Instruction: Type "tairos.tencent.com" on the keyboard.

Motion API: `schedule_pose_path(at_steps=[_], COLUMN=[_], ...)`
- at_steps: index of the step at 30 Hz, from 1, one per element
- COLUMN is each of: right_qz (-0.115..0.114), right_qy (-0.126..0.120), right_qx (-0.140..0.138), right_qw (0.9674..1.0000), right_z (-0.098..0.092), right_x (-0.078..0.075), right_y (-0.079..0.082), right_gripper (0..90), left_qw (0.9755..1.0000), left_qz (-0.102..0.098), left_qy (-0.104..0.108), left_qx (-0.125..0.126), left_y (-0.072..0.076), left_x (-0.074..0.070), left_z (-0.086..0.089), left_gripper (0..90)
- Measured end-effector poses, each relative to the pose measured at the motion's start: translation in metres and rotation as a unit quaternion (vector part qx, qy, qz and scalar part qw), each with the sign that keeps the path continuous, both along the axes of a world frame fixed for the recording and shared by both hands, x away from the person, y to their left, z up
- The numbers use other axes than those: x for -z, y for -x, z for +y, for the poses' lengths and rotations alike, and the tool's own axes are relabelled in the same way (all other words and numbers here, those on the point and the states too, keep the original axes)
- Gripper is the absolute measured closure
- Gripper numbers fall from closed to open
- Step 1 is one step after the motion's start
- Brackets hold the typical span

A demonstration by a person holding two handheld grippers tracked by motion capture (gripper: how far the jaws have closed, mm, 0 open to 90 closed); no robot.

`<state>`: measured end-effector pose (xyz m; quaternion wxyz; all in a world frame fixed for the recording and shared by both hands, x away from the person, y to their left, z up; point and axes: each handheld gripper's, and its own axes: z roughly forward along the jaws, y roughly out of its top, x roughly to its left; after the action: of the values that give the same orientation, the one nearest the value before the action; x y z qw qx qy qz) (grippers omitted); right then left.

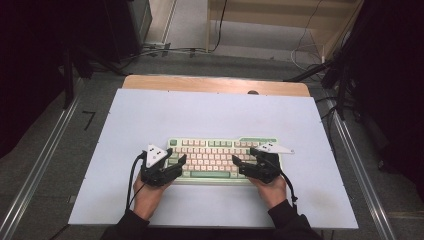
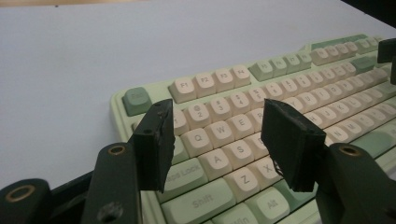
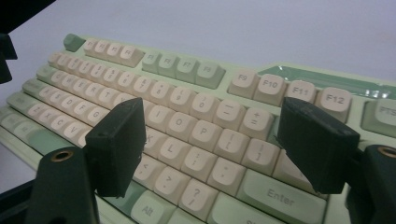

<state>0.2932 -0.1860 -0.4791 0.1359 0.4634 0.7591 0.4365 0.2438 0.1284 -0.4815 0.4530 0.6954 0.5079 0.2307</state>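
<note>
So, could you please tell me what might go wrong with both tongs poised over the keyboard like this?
1. The left tongs stand open across several letter keys; coming down, a pad might press two neighbours at once.
2. The right tongs gape wide near the Enter key, so a stray pad could hit it.
3. The keyboard lies loose on the white mat; a sideways push could slide it.
</note>
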Motion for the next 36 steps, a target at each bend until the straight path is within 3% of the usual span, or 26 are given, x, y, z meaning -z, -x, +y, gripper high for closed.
schedule_pose_path(at_steps=[9, 28, 36], right_qz=[-0.01, -0.001, 0.0], right_qy=[0.015, 0.015, 0.016], right_qx=[0.029, 0.064, 0.064], right_qw=[0.9994, 0.9978, 0.9978], right_z=[-0.013, -0.035, -0.035], right_x=[0.0, 0.001, 0.002], right_y=[0.008, 0.016, 0.017], right_gripper=[19.6, 20.2, 20.3], left_qw=[0.9997, 0.9979, 0.9971], left_qz=[0.004, 0.026, 0.035], left_qy=[-0.007, -0.033, -0.041], left_qx=[0.022, 0.049, 0.053], left_y=[-0.012, -0.033, -0.034], left_x=[0.001, 0.007, 0.009], left_z=[-0.018, -0.045, -0.048], left_gripper=[49.7, 82.8, 85.0])
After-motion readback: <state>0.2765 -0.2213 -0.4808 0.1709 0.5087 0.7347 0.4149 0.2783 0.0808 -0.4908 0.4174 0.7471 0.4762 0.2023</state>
